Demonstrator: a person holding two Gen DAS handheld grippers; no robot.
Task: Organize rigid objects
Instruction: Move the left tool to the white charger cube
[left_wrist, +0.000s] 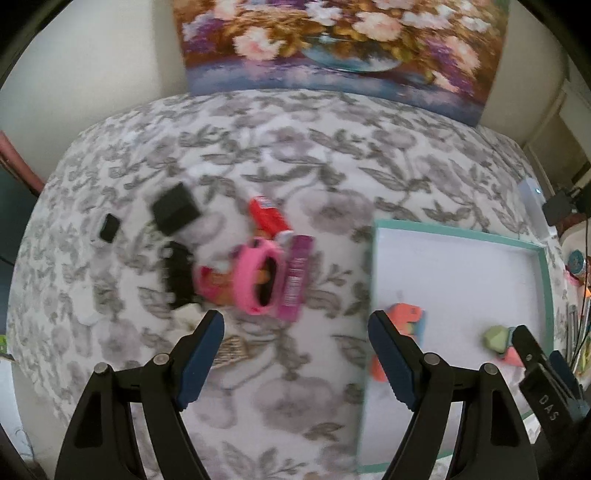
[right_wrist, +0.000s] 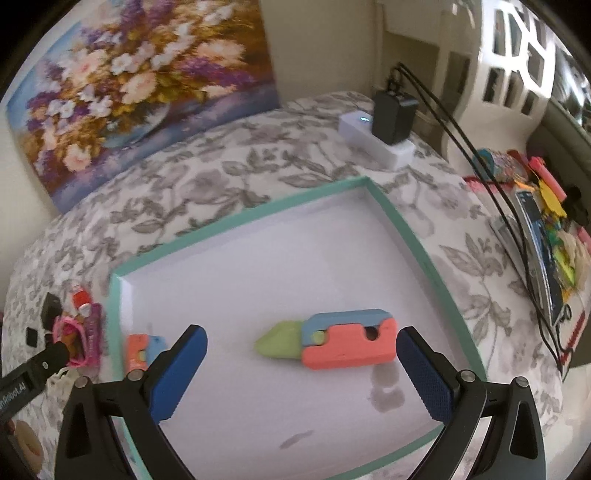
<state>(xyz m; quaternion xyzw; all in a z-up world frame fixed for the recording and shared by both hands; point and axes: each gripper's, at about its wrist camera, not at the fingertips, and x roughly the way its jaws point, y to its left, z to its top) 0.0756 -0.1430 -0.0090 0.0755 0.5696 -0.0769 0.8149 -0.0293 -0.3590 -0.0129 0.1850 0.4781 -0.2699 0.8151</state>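
Note:
A white tray with a teal rim (right_wrist: 236, 221) lies on the flowered cloth. In it rests a coral, blue and green toy (right_wrist: 347, 343), lying between the fingers of my right gripper (right_wrist: 301, 339), which is open; the pads do not press on it. A smaller orange and blue toy (right_wrist: 142, 350) sits at the tray's left edge, partly behind a finger in the left wrist view. My left gripper (left_wrist: 297, 332) is open and empty over the cloth. Beyond it lie a pink ring (left_wrist: 258, 280), a purple box (left_wrist: 295, 277), a red box (left_wrist: 267, 216) and a black cube (left_wrist: 175, 212).
A flower painting (right_wrist: 129, 92) leans on the wall at the back. A white power strip with a black adapter (right_wrist: 391, 122) stands behind the tray, its cables running right. Colourful clutter (right_wrist: 546, 229) fills the right side. More small black items (left_wrist: 109, 229) lie at the left.

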